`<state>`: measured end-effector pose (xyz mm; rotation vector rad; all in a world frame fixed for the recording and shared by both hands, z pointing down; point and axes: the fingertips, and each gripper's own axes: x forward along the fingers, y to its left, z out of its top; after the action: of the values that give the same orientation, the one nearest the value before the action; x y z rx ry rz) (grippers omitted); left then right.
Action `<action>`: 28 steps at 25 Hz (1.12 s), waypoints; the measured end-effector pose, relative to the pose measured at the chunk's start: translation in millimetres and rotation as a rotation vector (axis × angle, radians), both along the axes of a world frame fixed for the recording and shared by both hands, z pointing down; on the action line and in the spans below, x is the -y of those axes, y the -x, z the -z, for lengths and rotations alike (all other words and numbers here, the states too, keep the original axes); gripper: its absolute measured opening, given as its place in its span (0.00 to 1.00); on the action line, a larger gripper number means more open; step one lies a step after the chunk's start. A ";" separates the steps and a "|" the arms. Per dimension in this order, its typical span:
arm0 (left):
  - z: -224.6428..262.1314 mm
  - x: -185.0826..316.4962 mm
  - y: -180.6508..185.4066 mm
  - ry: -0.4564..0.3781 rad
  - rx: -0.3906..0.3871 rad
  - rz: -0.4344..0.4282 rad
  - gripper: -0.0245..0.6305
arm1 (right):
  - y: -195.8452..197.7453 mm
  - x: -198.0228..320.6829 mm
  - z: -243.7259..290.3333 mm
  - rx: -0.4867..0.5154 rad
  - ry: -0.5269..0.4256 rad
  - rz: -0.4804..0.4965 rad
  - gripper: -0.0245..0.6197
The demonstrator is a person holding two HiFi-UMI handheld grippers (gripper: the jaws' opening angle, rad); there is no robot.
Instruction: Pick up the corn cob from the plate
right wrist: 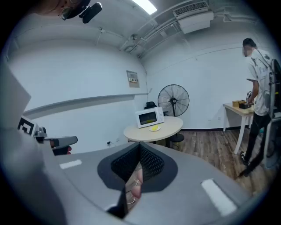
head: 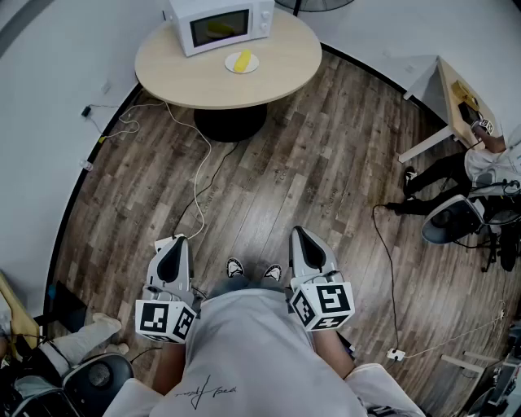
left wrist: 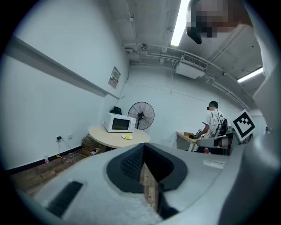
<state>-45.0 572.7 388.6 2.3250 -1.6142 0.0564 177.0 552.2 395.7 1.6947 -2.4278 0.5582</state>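
Observation:
A yellow corn cob (head: 242, 60) lies on a small white plate (head: 253, 65) on the round wooden table (head: 281, 69), far ahead of me and just in front of a white microwave (head: 220, 24). Both grippers hang low and close to my body, well away from the table. My left gripper (head: 173, 243) and right gripper (head: 299, 234) have their jaws closed with nothing between them. The left gripper view shows the corn cob (left wrist: 127, 136) small beyond the left gripper (left wrist: 144, 154). In the right gripper view the corn cob (right wrist: 154, 128) lies past the right gripper (right wrist: 139, 149).
Wood floor stretches between me and the table, with white cables (head: 198, 167) trailing on its left. A standing fan (right wrist: 173, 100) is behind the table. A person (right wrist: 260, 83) stands at a side desk (head: 456, 102) on the right, near an office chair (head: 452, 218).

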 end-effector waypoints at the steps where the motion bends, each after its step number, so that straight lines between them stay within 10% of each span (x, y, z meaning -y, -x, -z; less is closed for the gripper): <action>1: 1.2 1.0 1.9 -0.002 0.002 0.000 0.04 | 0.9 0.4 2.6 -0.005 -0.005 0.002 0.05; 28: 0.8 38.8 45.1 0.020 -0.051 -0.039 0.04 | 42.5 50.4 32.7 0.035 -0.134 0.020 0.05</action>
<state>-90.1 533.9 387.8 2.3237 -1.5370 0.0210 134.5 501.8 363.0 1.7212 -2.5571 0.4348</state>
